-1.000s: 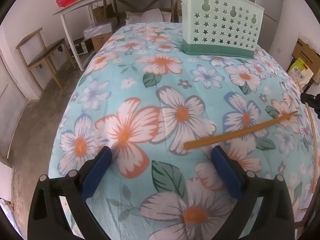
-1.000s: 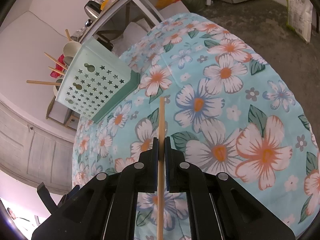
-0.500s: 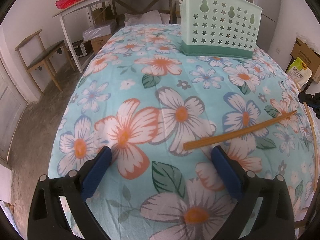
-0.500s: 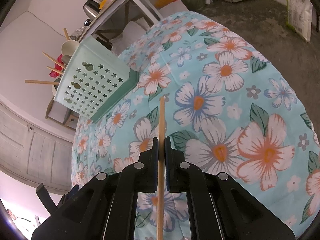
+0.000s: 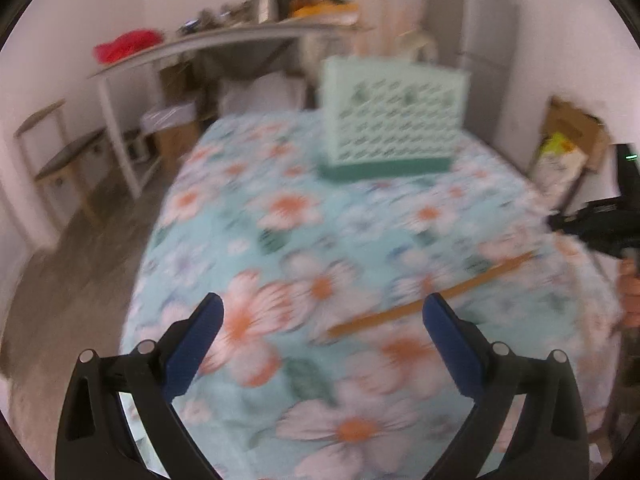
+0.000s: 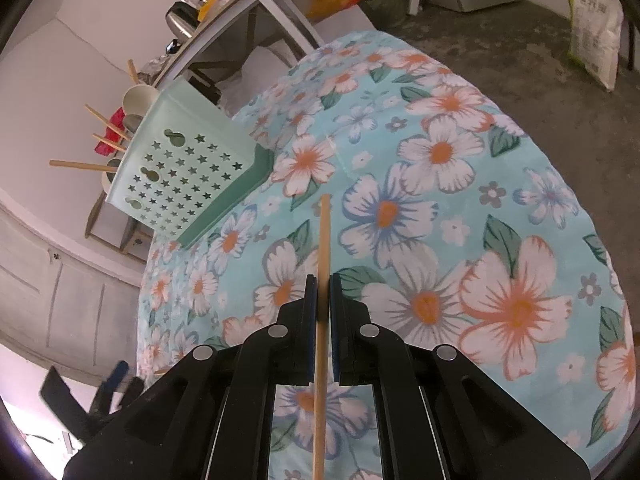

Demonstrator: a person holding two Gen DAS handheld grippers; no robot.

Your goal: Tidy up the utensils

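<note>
The right gripper [image 6: 323,280] is clenched on a wooden chopstick [image 6: 323,240], its two blue pads pressed flat against the stick from either side. The chopstick runs straight along the line of the fingers: one end sticks out ahead of the tips over the flowered tablecloth [image 6: 460,184], the other passes back between the black arms toward the camera. Ahead and to the left of the tips, well apart from them, stands a pale green utensil holder [image 6: 180,168] with star-shaped holes on the far part of the table; several more wooden sticks [image 6: 80,165] poke out of its top beside a white cup [image 6: 138,98].

The left gripper [image 5: 322,316] stands released, its blue fingers spread wide with nothing between them, held above the cloth. The view from it is blurred. A second chopstick [image 5: 404,310] lies flat on the tablecloth [image 5: 280,240] just beyond the tips, crossing behind the right-hand finger and slanting up and away to the right. Farther out, straight ahead, the green holder [image 5: 394,120] sits near the table's far edge. At the right border the other gripper [image 5: 600,228] shows as a dark shape.
</note>
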